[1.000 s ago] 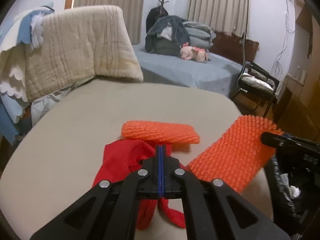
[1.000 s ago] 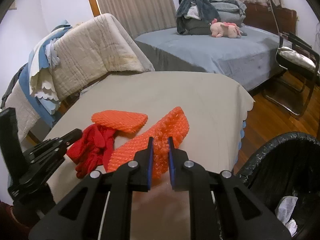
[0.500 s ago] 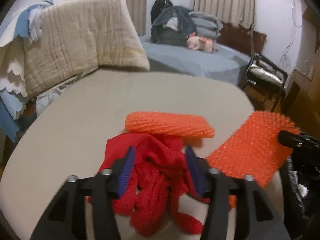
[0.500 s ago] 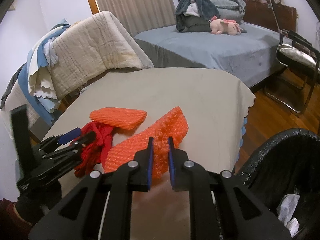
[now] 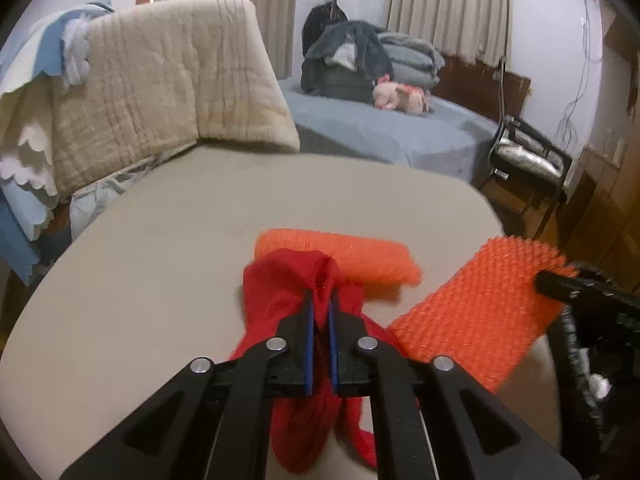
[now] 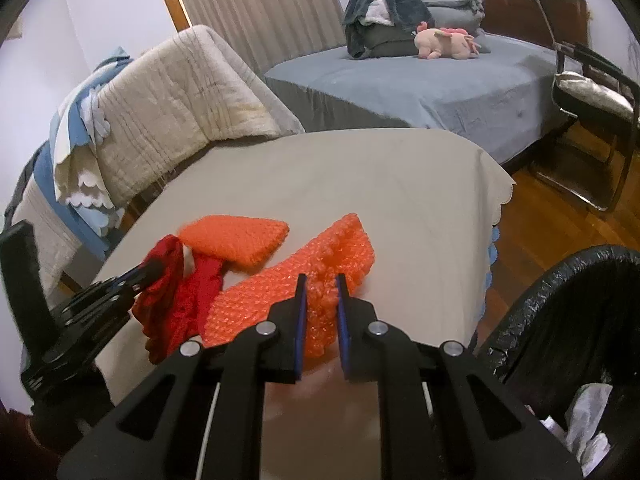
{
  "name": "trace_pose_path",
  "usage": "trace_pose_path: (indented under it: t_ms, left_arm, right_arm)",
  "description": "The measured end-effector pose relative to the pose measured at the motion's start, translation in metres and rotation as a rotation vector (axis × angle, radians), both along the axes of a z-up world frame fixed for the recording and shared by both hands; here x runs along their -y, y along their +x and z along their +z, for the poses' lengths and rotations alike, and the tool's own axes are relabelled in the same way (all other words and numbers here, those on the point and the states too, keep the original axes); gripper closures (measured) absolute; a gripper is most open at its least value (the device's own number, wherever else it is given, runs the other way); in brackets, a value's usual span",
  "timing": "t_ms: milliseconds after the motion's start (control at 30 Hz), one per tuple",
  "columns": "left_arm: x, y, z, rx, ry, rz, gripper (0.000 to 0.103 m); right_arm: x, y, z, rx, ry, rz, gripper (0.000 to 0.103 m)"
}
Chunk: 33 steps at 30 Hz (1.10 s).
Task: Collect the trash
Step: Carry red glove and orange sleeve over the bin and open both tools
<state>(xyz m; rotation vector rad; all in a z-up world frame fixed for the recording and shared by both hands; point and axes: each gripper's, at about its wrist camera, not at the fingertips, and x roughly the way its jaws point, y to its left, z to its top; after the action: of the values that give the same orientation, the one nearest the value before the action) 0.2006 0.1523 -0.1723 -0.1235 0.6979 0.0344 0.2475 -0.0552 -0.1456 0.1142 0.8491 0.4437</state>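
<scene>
So I've got both hands full right now. My left gripper [image 5: 320,316] has its jaws clamped down on the bunched red mesh netting [image 5: 288,296], pinching a fold of it between the blue pads, and the rest of it hangs and trails on the desk [image 5: 160,264] at the bottom middle of the left wrist view. My right gripper [image 6: 322,300] has its jaws closed on one end of the long orange bubble-wrap sheet [image 6: 288,284], which runs diagonally across the desk in the middle of the right wrist view; most of it is lying flat, only the end in my jaws is bunched up. The third bit, a flat orange foam net sleeve [image 6: 236,236], sits on the desk untouched just behind the red netting, left of centre in that view, partly overlapping it as far as I can tell. The black-lined trash bin [image 6: 560,300] is off the desk edge at the lower right, and there's already some crumpled white paper [image 6: 588,420] down in it. My read: early-to-middle. Two pieces gripped but neither is over the bin yet, and the foam sleeve hasn't been dealt with at all. Left to do is carry both over, drop them, then come back for the sleeve.
</scene>
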Motion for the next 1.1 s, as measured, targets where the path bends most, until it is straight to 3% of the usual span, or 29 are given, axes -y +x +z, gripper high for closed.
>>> trace_pose_path:
  t_ms: [533,800,1100]
  left_arm:
    - [0.046,-0.053,0.074,0.106,-0.041,-0.108,0.097]
    - [0.089,-0.065,0.089,0.13,-0.06,-0.201,0.097]
    - [0.157,-0.07,0.087,0.124,-0.082,-0.349,0.097]
  right_arm:
    - [0.019,-0.041,0.07,0.131,-0.042,0.001,0.091]
    - [0.06,-0.076,0.093,0.164,-0.073,-0.057,0.091]
    - [0.134,-0.113,0.097,0.165,-0.127,-0.193,0.091]
